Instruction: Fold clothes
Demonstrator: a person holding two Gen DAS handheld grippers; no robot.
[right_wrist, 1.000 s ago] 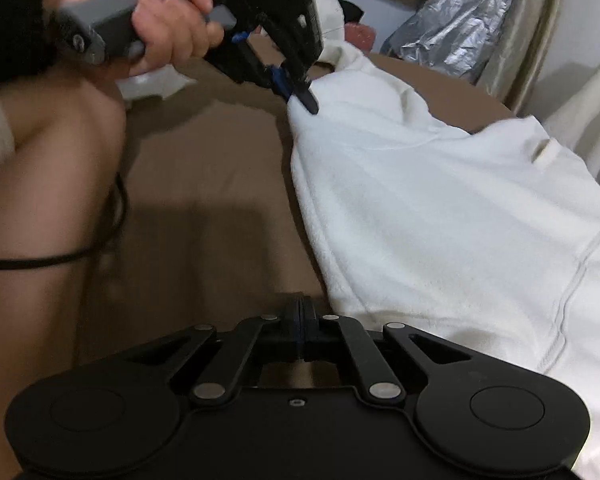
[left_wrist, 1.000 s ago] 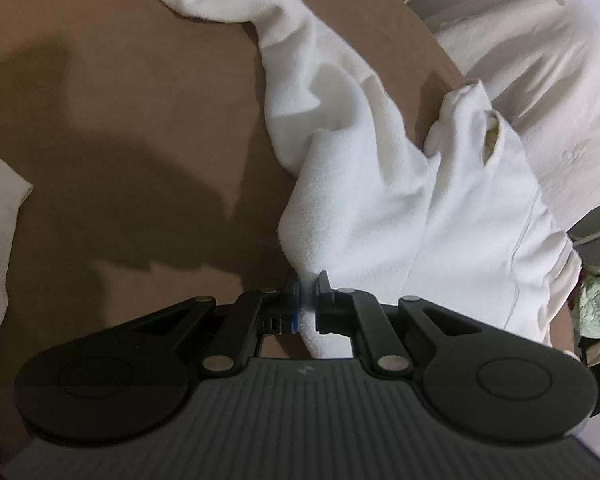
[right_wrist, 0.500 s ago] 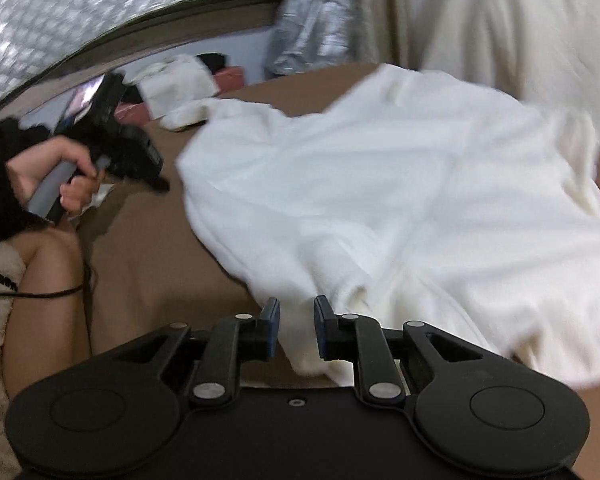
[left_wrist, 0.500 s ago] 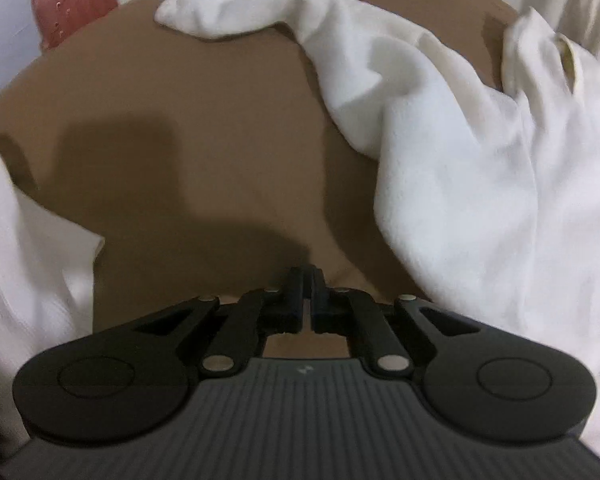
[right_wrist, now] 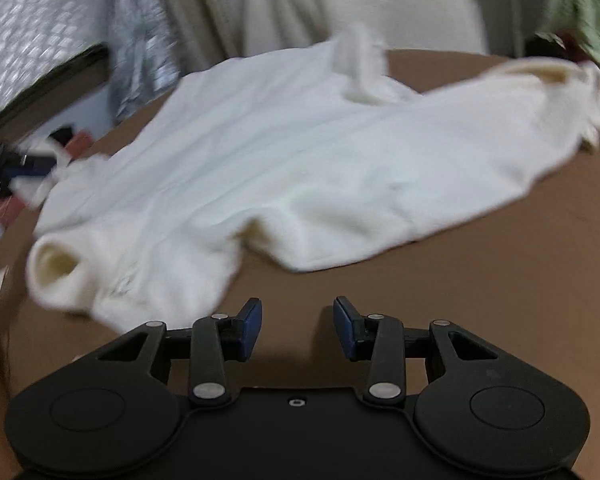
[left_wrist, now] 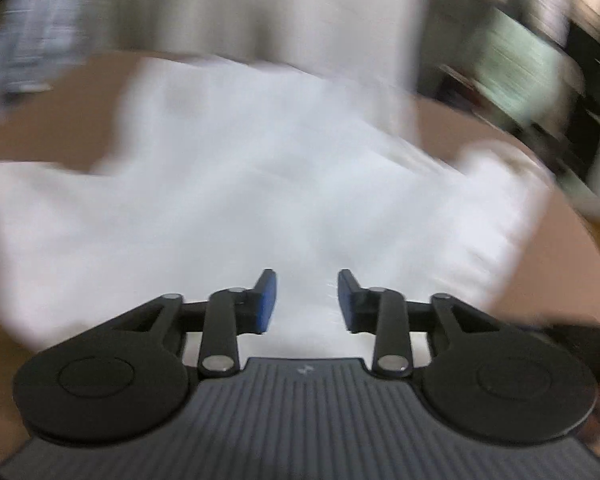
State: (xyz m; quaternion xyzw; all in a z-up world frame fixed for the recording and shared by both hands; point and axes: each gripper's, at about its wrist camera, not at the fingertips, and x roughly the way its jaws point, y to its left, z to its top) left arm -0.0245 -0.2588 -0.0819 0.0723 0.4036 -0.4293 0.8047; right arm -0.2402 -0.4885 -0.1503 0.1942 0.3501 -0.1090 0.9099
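White fleece sweatshirt sprawled rumpled on the brown worktop

Soft, floppy, light stuff; I'd grab cuffs or hem. Left gripper and right gripper are both opening, nothing between the jaws.

Bare brown surface lies open under my right gripper and off to its right. The white garment spreads across the far left; cream fabric walls off the far edge.
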